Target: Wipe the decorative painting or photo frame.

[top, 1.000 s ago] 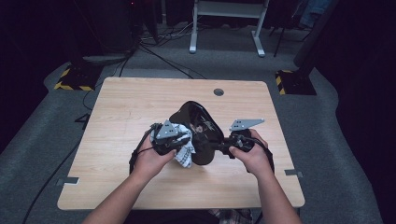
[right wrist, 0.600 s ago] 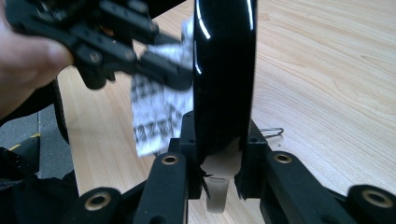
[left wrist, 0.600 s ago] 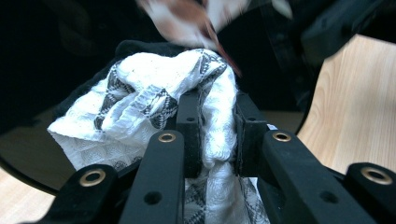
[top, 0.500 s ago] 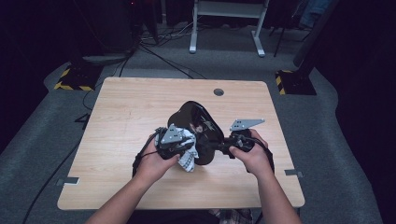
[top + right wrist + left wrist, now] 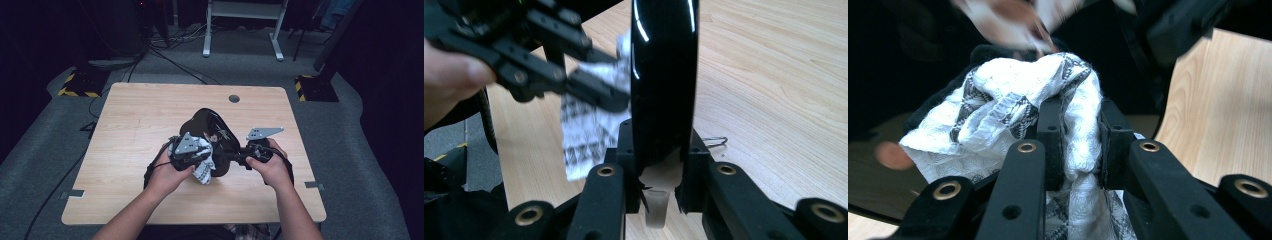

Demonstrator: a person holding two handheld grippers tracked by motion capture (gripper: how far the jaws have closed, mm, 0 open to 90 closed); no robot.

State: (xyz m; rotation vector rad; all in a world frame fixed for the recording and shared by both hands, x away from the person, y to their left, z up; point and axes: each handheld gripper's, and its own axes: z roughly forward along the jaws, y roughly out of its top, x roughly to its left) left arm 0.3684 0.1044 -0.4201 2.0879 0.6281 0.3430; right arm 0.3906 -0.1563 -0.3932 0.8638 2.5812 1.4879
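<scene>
i see one cloth point(image 5: 1013, 105), its lower end cut off, clamped in my left gripper point(image 5: 1075, 145) fingers; at 3 o'clock my right gripper point(image 5: 658, 150) fingers grip one glossy black plate point(image 5: 664, 75), far edge hidden.

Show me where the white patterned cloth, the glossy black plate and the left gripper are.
white patterned cloth point(image 5: 1013, 95), left gripper view, on its bunched top fold.
glossy black plate point(image 5: 664, 75), right gripper view, on its upright edge.
left gripper point(image 5: 1080, 135), left gripper view, midway between its fingertips, clamped on the cloth.
</scene>
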